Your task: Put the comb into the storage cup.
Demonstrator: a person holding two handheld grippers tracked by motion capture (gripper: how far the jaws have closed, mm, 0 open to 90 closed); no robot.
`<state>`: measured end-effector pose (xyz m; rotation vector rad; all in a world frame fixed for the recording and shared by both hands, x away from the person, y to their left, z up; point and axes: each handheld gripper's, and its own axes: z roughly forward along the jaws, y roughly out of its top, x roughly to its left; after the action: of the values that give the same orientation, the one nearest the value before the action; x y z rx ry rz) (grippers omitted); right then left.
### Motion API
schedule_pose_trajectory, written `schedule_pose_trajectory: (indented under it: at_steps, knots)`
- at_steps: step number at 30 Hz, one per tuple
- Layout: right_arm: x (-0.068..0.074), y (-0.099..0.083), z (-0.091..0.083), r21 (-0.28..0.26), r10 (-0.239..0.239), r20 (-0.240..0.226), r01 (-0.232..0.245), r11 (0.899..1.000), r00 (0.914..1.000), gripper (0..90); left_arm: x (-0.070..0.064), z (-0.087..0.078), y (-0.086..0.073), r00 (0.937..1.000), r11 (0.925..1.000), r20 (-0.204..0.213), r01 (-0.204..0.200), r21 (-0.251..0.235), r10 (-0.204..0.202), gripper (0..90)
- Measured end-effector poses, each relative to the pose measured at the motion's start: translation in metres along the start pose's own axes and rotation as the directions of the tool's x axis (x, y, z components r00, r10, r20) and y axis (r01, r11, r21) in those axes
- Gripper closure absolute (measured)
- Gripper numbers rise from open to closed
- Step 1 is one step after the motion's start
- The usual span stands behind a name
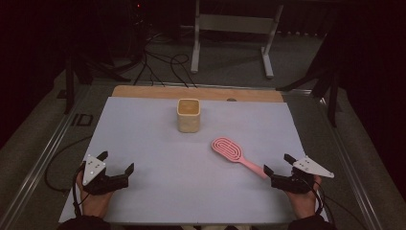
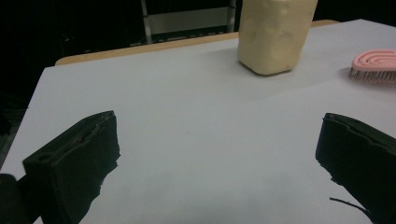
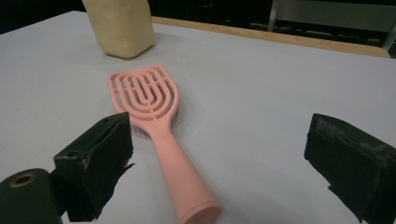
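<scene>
We judge the pink hairbrush point(image 3: 156, 122) light, rigid and smooth; its handle offers the best hold. The right gripper point(image 3: 219, 158) stands spread, empty, the handle end between its jaws.

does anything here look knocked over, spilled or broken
Nothing stands out. The cream cup stands upright, the pink hairbrush lies flat bristles-down with its handle toward the right gripper, and both it and the left gripper rest open.
</scene>
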<state>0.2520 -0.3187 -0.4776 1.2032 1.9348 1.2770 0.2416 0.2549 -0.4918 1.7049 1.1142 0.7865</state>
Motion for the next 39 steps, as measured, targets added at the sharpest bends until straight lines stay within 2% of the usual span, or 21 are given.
schedule_pose_trajectory:
  at_steps: [2,13,22,25,26,27,35,39]
  knots:
    - [-0.001,0.002,0.002,0.03,-0.006,0.008,0.006,1.0,0.9999,7.6,0.0,0.0,0.0,1.0,1.0,0.002,-0.003,-0.005,0.003,0.0]
    - [0.0,0.017,0.005,0.043,-0.028,-0.024,0.029,0.999,0.9993,7.5,-0.003,0.0,0.0,0.999,0.999,-0.019,-0.04,-0.019,0.04,0.0]
    - [0.007,0.036,0.015,0.066,-0.068,-0.046,0.071,0.995,0.9966,7.5,-0.003,0.001,0.0,0.9988,0.9984,-0.003,-0.048,-0.03,0.048,0.0]
    - [0.011,0.042,0.019,0.072,-0.084,-0.053,0.088,0.993,0.995,7.5,-0.003,0.001,0.0,0.9992,0.9988,0.002,-0.039,-0.029,0.039,0.0]
    - [0.012,0.044,0.02,0.074,-0.089,-0.056,0.093,0.993,0.9944,7.5,-0.003,0.0,0.0,0.9997,0.9996,0.019,-0.012,-0.026,0.012,0.0]
    - [0.013,0.046,0.021,0.077,-0.097,-0.061,0.101,0.992,0.9935,7.5,-0.002,0.0,0.001,0.9997,0.9998,0.022,-0.005,-0.02,0.006,0.0]
    - [0.019,0.057,0.031,0.116,-0.127,-0.088,0.136,0.984,0.9881,7.5,-0.001,-0.002,0.001,1.0,0.9999,0.006,0.008,-0.014,-0.008,0.0]
    - [0.021,0.061,0.037,0.15,-0.144,-0.105,0.159,0.976,0.9839,7.5,-0.001,-0.002,0.001,0.9999,0.9998,0.007,0.012,-0.015,-0.012,0.0]
